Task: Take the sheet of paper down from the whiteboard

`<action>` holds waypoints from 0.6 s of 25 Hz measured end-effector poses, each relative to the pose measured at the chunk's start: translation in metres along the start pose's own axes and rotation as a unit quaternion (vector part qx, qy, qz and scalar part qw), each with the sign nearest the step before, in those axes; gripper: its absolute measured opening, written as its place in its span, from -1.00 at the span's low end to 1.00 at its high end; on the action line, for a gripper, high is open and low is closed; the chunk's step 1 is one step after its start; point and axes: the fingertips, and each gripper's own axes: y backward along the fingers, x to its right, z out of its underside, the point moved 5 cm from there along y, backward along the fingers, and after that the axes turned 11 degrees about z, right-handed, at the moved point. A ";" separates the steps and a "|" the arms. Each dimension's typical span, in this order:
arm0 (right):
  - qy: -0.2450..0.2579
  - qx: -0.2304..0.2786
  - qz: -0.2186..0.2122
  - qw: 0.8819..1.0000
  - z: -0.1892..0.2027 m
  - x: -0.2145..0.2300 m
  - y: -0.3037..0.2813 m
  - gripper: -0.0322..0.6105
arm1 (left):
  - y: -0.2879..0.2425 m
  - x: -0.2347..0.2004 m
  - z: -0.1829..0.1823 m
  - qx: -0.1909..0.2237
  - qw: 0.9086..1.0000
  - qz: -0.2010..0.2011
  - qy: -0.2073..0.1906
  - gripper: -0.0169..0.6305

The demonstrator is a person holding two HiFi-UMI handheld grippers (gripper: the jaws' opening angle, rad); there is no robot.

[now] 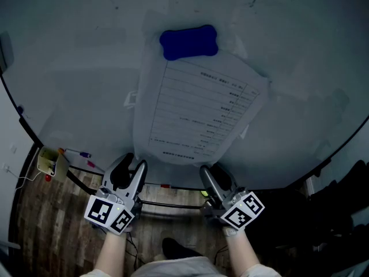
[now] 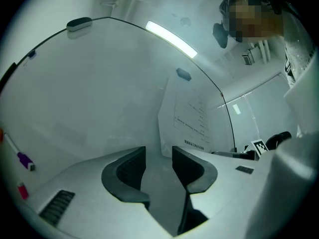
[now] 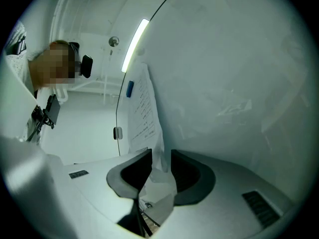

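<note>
While a blue bone-shaped magnet (image 1: 188,42) pins its top, white printed paper sheet (image 1: 199,105) hangs on glossy whiteboard (image 1: 75,68), lower right corner between spread, unpinching right gripper (image 1: 213,171) jaws, left gripper (image 1: 134,163) jaws apart, empty, just below lower left corner.

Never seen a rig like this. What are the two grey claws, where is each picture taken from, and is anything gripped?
A person holds a two-jaw gripper in each hand. The head view is shot from the person's head: left gripper and right gripper sit just below a printed white sheet of paper, pinned to the whiteboard by a blue bone-shaped magnet. The other two views ride on the grippers, looking along their jaws. The left jaws stand apart, empty. The right jaws stand apart too, with the sheet's lower edge between them, not pinched. Nothing is held yet.
</note>
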 end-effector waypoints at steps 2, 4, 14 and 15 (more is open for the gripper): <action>0.000 0.003 -0.001 1.000 -0.001 0.000 0.000 -0.55 | -0.003 -0.001 -0.002 -0.002 1.000 0.005 0.000 -0.44; 0.000 0.009 -0.001 1.000 -0.002 -0.001 0.001 -0.63 | -0.006 0.000 -0.003 -0.003 1.000 0.010 -0.001 -0.47; 0.001 0.019 0.000 1.000 -0.004 0.000 0.006 -0.79 | -0.008 0.002 -0.002 0.009 1.000 0.018 0.009 -0.90; 0.001 0.018 0.000 1.000 -0.004 0.000 0.006 -0.79 | -0.008 0.001 -0.003 0.010 1.000 0.018 0.009 -0.90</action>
